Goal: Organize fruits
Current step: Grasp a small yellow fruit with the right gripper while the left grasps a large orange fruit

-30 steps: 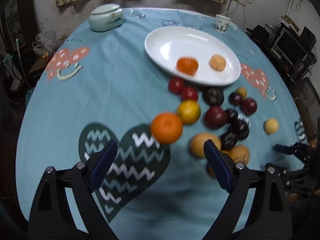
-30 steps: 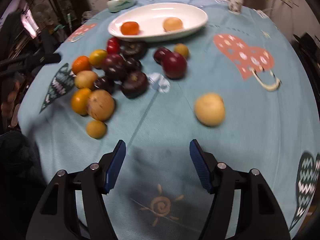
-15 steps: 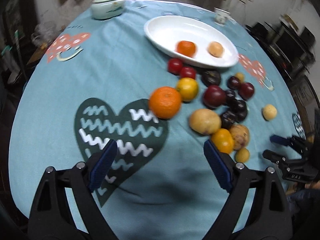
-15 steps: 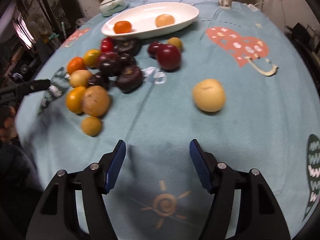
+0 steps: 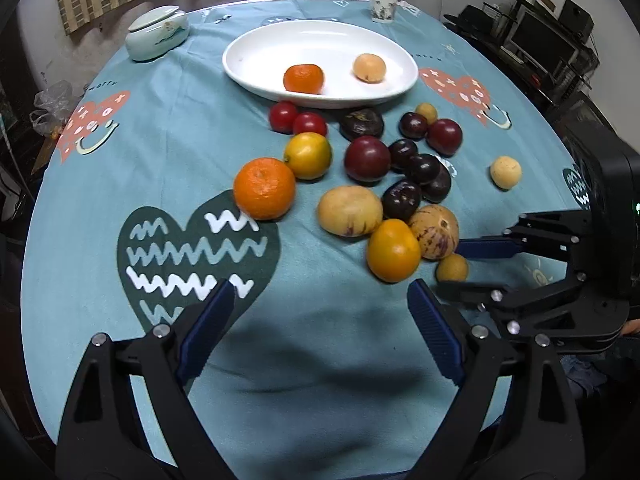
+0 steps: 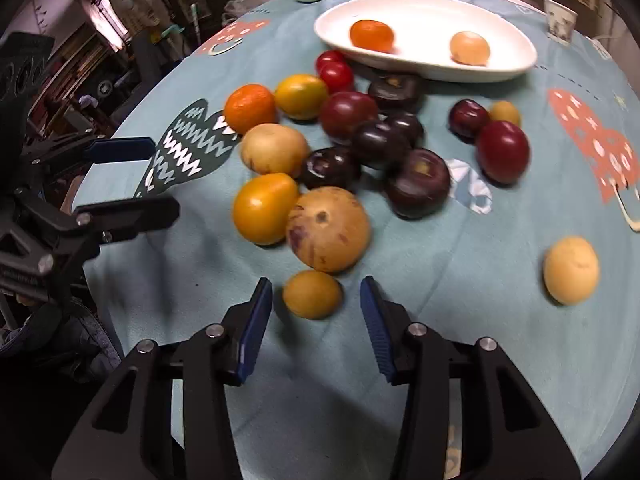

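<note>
A white oval plate at the far side holds an orange mandarin and a pale round fruit. Several loose fruits lie in front of it: a mandarin, yellow fruits, red tomatoes, dark plums, speckled melons. My left gripper is open and empty above the cloth near the table's front. My right gripper is open, with a small yellow fruit between its fingertips, not gripped. It also shows in the left wrist view.
A lidded ceramic jar stands far left and a paper cup far right on the blue patterned tablecloth. A lone pale fruit lies apart at the right. Shelves and clutter surround the round table.
My right gripper has moved left and forward to the small yellow fruit, which now sits between its fingers. My left gripper has pulled back a little from the fruits.
</note>
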Tool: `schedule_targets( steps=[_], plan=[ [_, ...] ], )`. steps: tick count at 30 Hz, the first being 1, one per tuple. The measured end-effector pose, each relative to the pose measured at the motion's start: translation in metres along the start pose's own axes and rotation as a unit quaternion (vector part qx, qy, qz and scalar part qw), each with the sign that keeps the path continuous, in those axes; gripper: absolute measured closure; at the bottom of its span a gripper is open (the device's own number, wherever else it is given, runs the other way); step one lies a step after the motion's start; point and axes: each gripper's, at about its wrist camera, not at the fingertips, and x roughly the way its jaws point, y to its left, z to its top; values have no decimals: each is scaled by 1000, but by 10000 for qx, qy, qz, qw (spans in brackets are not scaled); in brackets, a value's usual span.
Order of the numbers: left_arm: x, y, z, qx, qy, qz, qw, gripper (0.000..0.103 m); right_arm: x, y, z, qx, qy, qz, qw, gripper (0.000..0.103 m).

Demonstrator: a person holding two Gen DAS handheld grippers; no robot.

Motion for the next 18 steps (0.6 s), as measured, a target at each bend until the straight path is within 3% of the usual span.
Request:
schedule_targets(
  steps=[1, 5, 9, 14, 16, 18],
  plan=[
    [1, -3, 1, 45, 3, -16, 10000, 13, 0, 0, 1, -9, 26, 46, 10000, 73],
    [11, -19, 5, 288, 67, -157, 9994, 13, -5, -3, -4, -4, 72, 215, 9997, 74],
    [28, -35, 12, 509, 157, -281, 9982, 13, -17, -16, -16, 301, 3, 104, 9995, 74],
    [49, -34, 17, 444, 273, -211, 9984, 14, -27, -26, -29, 514, -66, 7, 9987, 74],
    [52, -32, 19, 410, 251, -342, 9983, 14, -27, -25, -32, 533, -70, -1, 9986, 74],
    [52, -33, 23, 432, 175, -438, 9980, 23, -27, -26, -35, 561, -64, -18, 9984, 74]
  ],
)
